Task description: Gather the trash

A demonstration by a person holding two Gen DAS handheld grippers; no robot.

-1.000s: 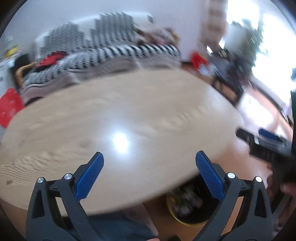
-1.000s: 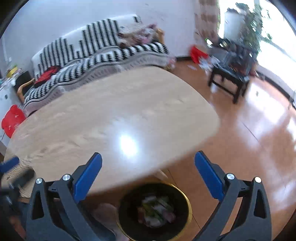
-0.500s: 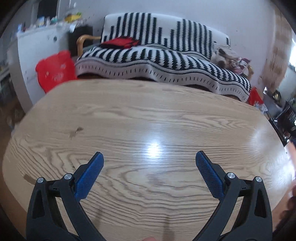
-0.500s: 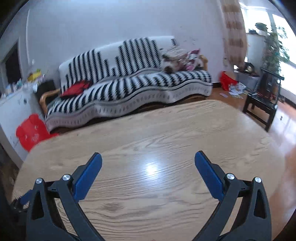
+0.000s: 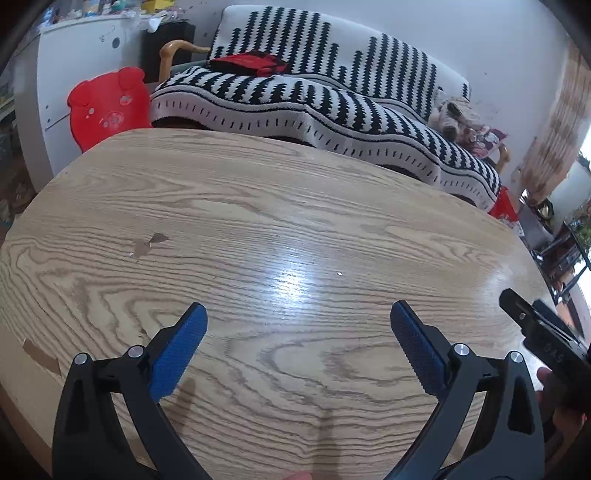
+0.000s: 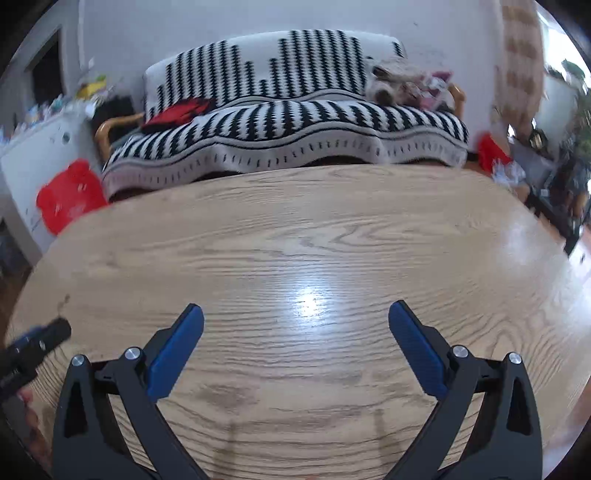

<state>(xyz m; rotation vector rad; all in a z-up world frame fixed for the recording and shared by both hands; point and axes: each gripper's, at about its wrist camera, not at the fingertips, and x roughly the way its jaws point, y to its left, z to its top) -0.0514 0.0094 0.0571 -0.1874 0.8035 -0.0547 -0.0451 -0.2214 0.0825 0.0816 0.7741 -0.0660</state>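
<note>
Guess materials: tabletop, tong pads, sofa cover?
Oval wooden tabletop: oak-like wood or veneer, glossy; bold grain, glare spot. Blue pads on the left tongs: probably rubber or textured plastic, matte. Black-and-white striped sofa cover: looks like woven or knitted fabric.

Oval wooden table (image 5: 258, 229), light oak grain, glossy; bright light reflection near centre. Small dark stain (image 5: 147, 243) on left part of top. Tiny white speck (image 5: 339, 273) right of the reflection. Chipped patch (image 5: 40, 356) at left rim.

Ahead of the jaws a wooden table (image 5: 280, 229) carries a glare patch; beyond it a striped sofa (image 6: 295, 122) lines the white wall (image 6: 221, 26), a red stool (image 5: 107, 107) left.
</note>
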